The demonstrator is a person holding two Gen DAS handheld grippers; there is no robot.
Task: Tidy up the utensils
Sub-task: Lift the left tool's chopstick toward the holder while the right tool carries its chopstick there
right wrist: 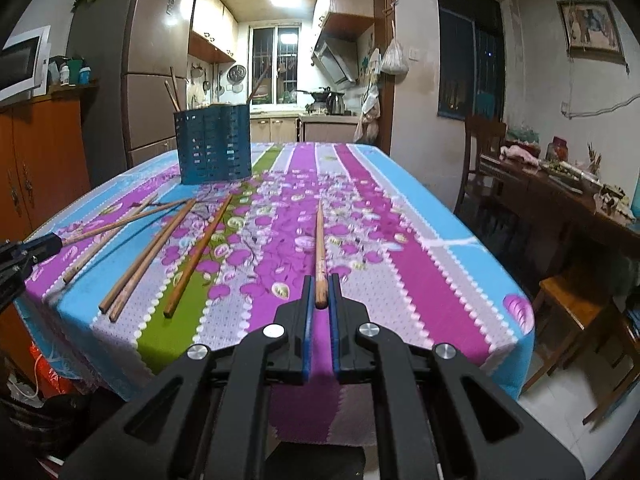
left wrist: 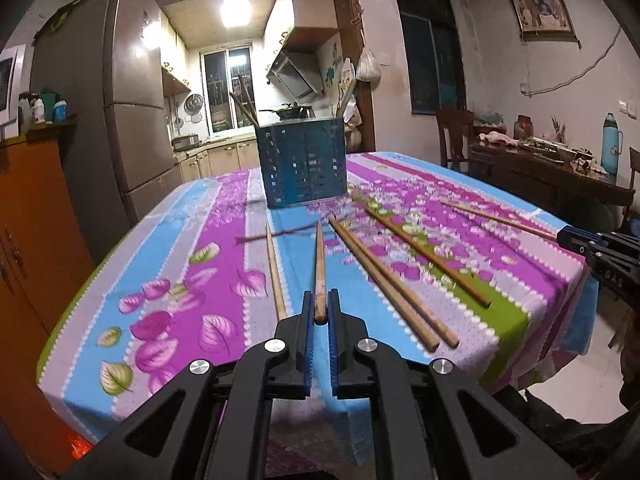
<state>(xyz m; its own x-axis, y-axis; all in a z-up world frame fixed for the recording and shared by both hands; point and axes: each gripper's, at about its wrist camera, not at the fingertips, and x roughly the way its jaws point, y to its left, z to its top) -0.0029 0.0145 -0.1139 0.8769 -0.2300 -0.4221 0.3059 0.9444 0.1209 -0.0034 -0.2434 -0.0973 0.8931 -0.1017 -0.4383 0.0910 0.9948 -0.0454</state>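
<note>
The left claw (left wrist: 320,312) and the right claw (right wrist: 320,296) each pinch one chopstick's end, more chopsticks (left wrist: 394,280) lie between them, and the blue holder (left wrist: 302,160) stands far ahead on the desk (left wrist: 180,264).

right tool (left wrist: 600,254) body, seen from the left wrist view: pale embossed letters, apparently "DAS", partly cut off by the picture's edge and blurred
refrigerator (right wrist: 160,60) door: a small pale vertical mark near the top, too blurred to read
framed picture (right wrist: 592,28) on the wall: an image only, no legible words
bottles (left wrist: 48,106) on the orange cabinet: labels too small to read
blue thermos (left wrist: 611,144): a small printed decoration, not legible
blue chopstick holder (right wrist: 214,144): no lettering can be made out
worktop cloth (right wrist: 400,220): flower and leaf pattern only
</note>
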